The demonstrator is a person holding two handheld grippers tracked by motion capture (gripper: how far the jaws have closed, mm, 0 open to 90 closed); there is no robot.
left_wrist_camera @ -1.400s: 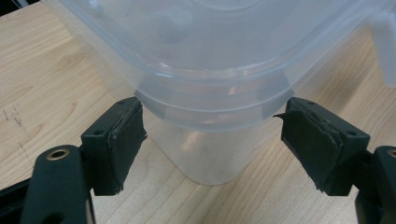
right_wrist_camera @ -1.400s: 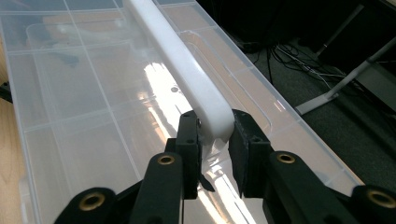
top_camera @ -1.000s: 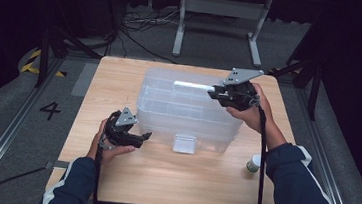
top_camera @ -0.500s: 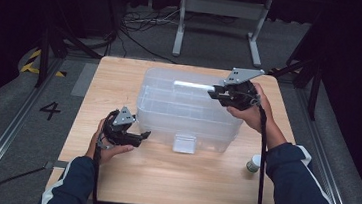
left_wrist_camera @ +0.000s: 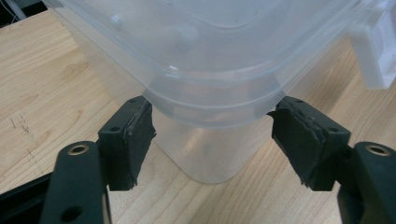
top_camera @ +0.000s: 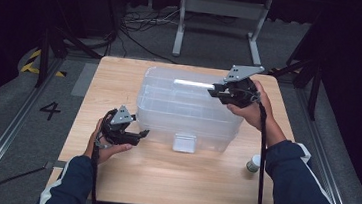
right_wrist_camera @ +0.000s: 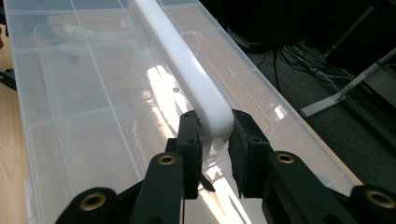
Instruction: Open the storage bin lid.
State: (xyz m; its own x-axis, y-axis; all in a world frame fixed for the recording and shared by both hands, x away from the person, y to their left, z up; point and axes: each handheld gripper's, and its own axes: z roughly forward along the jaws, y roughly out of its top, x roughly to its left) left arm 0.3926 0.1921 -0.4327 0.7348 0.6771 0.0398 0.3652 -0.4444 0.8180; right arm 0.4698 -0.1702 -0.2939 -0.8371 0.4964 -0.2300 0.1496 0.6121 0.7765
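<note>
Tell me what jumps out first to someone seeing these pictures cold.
The big clear plastic storage box in the middle of the wooden table dominates. The right tool is clamped on the end of its white handle on the lid, while the left tool brackets the box's near-left corner, its jaws just closing in. A small white-capped bottle stands near the table's right edge.

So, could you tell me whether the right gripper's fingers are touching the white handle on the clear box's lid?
Touching. In the right gripper view the fingers press both sides of the white handle's end, with no gap.
</note>
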